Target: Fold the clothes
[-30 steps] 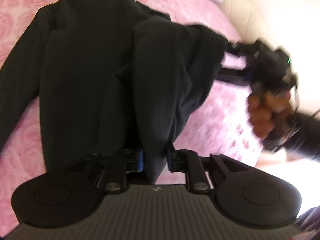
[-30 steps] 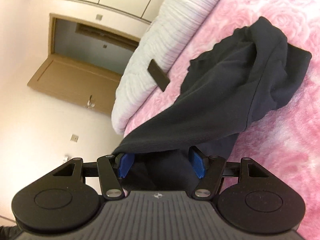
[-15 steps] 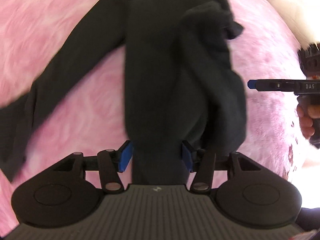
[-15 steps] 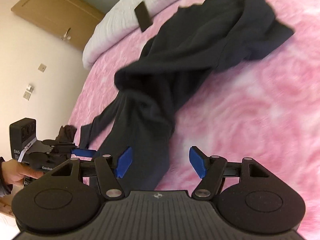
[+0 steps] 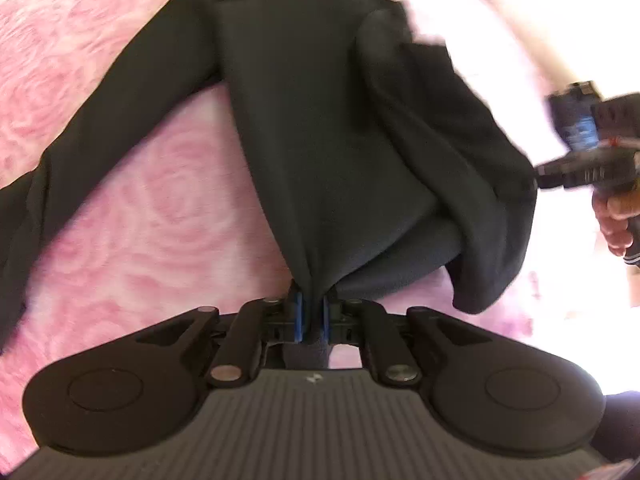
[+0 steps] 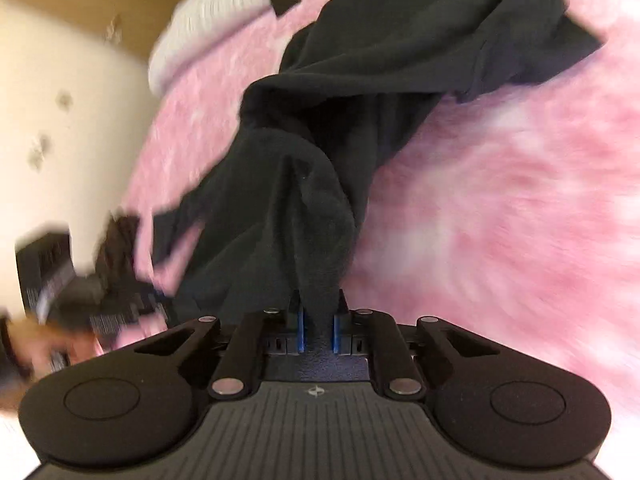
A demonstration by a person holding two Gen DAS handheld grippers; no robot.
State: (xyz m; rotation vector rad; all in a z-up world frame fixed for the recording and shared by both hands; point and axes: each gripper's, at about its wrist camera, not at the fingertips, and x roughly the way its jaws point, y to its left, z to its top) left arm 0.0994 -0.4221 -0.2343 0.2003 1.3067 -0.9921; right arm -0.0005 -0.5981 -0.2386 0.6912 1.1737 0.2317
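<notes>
The left gripper (image 5: 311, 317) is clenched on a bunched edge of the black garment (image 5: 320, 128), which fans out toward twelve o'clock over the pink bedspread (image 5: 152, 216). The right gripper (image 6: 318, 330) likewise pinches a fold of it; a sleeve trails toward nine o'clock.

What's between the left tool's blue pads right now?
A pinched bunch of the black garment: the left tool is shut on its edge, no pink blanket showing between the pads. Seen in the left wrist view.
</notes>
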